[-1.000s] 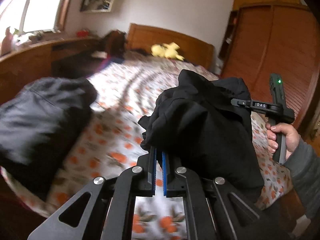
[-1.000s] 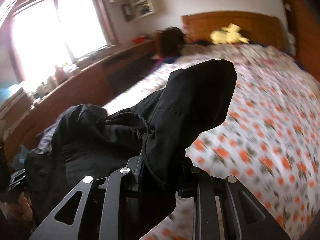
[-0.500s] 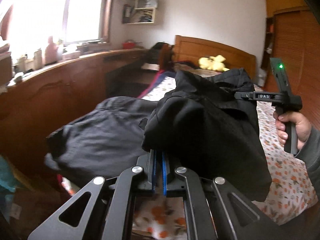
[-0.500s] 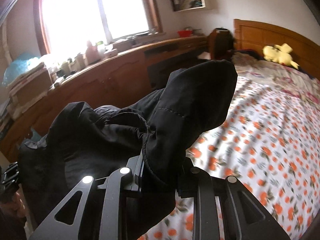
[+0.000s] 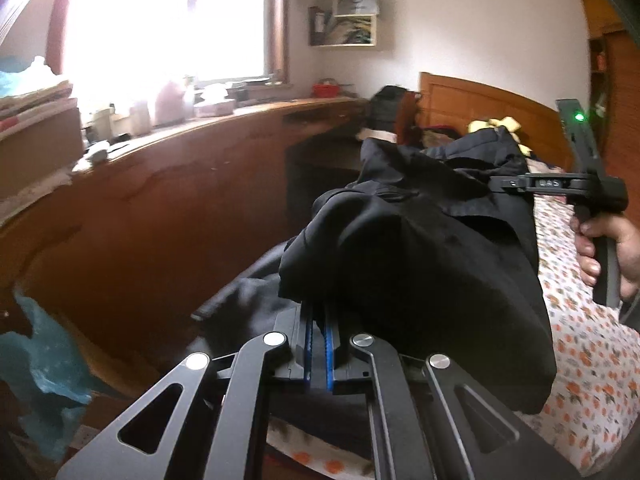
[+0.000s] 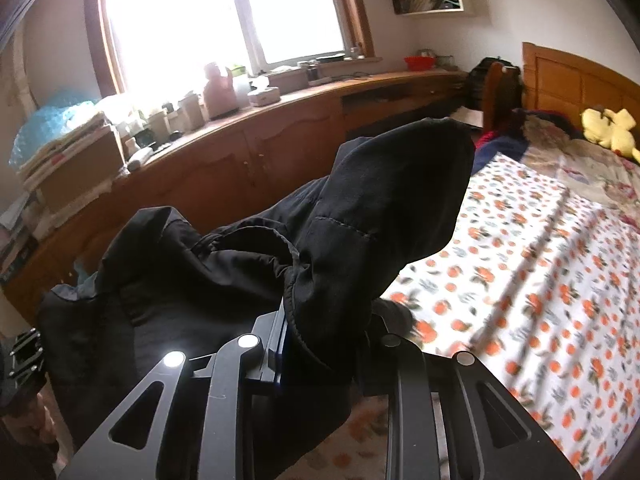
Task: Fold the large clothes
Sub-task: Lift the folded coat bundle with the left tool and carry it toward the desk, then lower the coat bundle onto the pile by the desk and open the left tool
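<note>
Claws both clamped on the black garment (image 5: 420,248), lifted clear of the bed (image 6: 540,280).

Nearest me, my left claw (image 5: 317,344) pinches bunched cloth between its blue pads; my right claw (image 6: 320,344) bites a hem, so I judge the cloth hangs between them for spreading. More dark fabric (image 5: 248,300) sags at 9 o'clock. Beyond, open floral bed at 3 o'clock gives room; wooden worktop (image 6: 280,120) edges close at 11.

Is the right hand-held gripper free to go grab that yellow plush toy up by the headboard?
Probably not yet. The right hand-held gripper is shut on the black garment, so it would have to let go first. The yellow plush toy lies far up the bed.
</note>
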Action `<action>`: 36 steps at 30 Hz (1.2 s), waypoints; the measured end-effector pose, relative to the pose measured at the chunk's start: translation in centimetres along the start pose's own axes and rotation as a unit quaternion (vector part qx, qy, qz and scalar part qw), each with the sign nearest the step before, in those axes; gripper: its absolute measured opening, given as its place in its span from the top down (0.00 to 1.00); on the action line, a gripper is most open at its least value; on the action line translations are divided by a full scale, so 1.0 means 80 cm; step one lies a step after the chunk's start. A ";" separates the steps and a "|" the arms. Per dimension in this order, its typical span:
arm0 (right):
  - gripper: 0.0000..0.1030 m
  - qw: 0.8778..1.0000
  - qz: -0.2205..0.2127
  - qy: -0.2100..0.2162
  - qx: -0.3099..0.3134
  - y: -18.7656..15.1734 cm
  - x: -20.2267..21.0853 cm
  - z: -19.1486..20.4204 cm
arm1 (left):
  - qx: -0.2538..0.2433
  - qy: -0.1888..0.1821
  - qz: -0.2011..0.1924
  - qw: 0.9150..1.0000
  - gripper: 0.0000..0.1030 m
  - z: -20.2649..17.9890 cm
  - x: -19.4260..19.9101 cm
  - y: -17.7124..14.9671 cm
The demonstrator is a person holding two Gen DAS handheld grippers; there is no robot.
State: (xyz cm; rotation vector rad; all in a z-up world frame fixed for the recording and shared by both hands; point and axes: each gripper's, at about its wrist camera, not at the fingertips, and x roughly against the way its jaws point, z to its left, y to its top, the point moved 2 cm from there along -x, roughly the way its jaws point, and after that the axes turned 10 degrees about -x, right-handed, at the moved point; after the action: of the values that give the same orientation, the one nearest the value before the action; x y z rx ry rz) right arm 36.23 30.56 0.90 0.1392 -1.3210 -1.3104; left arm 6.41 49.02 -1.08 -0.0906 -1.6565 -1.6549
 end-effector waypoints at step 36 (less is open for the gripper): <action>0.73 0.990 0.030 0.051 0.127 -0.075 -0.047 0.106 | -0.022 0.022 0.074 0.997 1.00 0.038 -0.111 0.006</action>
State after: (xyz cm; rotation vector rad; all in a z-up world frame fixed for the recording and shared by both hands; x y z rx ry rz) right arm 27.38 36.01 -2.72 0.3362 -1.3894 -1.0669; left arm 11.44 55.85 -5.18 -0.1921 -1.5429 -1.5704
